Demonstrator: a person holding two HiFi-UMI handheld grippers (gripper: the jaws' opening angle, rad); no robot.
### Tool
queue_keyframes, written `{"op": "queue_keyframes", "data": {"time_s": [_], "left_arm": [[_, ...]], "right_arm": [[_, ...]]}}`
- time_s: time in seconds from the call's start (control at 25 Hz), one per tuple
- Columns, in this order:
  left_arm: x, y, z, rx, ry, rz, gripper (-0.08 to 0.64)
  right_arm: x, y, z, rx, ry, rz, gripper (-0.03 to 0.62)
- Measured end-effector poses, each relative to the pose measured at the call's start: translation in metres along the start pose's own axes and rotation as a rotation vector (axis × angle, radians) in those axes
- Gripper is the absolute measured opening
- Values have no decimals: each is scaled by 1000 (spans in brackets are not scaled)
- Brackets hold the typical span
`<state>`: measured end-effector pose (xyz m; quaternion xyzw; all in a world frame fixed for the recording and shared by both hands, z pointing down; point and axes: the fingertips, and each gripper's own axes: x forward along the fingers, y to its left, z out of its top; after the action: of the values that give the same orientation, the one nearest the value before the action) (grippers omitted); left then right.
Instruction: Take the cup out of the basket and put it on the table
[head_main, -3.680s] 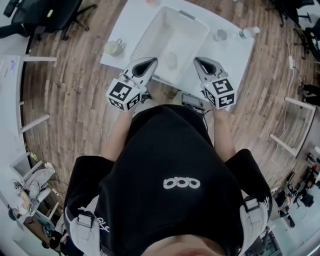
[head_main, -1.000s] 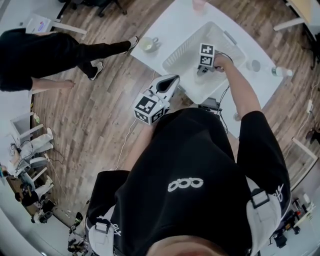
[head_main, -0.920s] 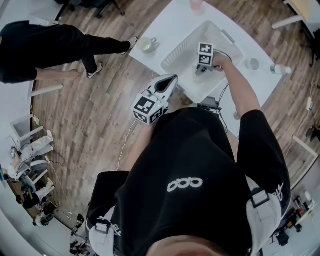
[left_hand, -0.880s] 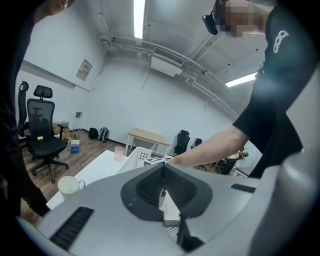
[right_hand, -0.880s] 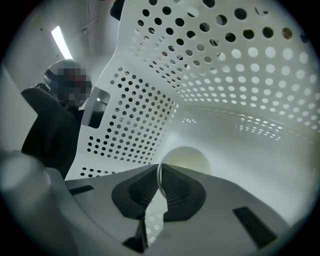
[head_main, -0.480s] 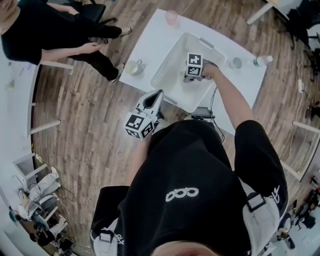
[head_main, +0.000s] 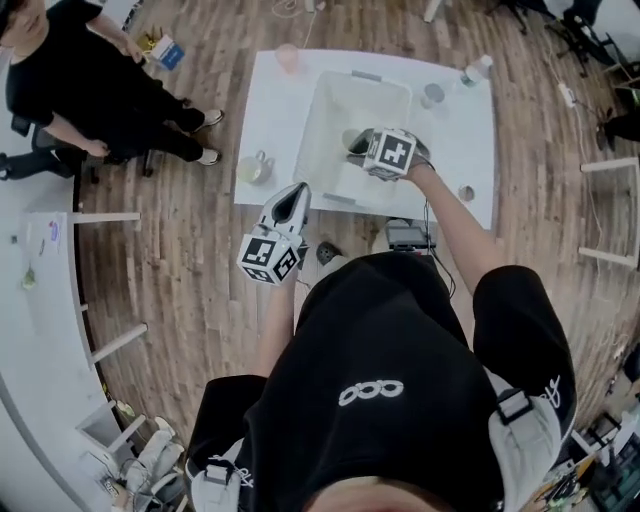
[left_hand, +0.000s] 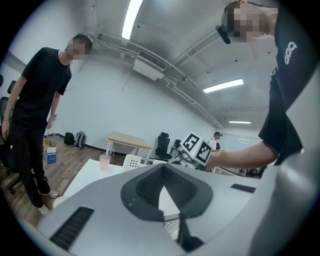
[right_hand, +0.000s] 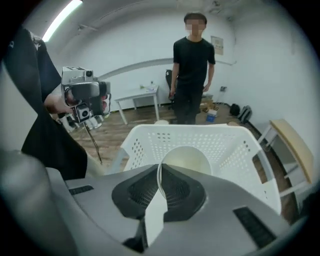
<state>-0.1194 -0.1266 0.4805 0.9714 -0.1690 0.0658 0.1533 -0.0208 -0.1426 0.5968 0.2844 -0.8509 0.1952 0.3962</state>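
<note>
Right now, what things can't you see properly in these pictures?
- Cup: lower part, right gripper view, hidden behind the right gripper, just closed on its rim.
- Basket floor: right gripper view, blocked by cup and gripper; head view, partly under that gripper.
- Bottle on the table: head view, too small to read any label.
- Near table edge: left gripper view, hidden behind the shut, empty left gripper.

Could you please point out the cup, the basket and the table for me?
cup (right_hand: 190, 159): right gripper view, on its pale round face.
basket (right_hand: 225, 129): right gripper view, on its far rim.
table (head_main: 270, 110): head view, on bare top left of the basket.
</note>
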Motion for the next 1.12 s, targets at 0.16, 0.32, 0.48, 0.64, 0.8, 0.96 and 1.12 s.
{"op": "queue_keyframes", "data": {"time_s": [0.16, 0.32, 0.48, 0.64, 0.8, 0.96, 1.12], "left_arm": [[1, -13, 1, 35, 18, -66, 8], [4, -28, 8, 59, 25, -90, 8], [15, -47, 10, 77, 13, -81, 8], [36, -80, 3, 67, 10, -58, 8], [55, -106, 1, 65, 3, -34, 8], [73, -129, -1, 57, -14, 2, 8], [87, -155, -10, 35, -28, 32, 8]], "right_arm": [[-44, 17, 0, 62, -99, -202, 32], [-83, 30, 4, 107, -212, -335, 32], [-112, 35, -4, 107, -283, -387, 32], [-146, 41, -30, 112, -335, -396, 32], [-176, 41, -50, 105, -378, -397, 32], [-198, 40, -77, 98, -389, -380, 32], [-217, 48, -116, 109, -392, -363, 32]]}}
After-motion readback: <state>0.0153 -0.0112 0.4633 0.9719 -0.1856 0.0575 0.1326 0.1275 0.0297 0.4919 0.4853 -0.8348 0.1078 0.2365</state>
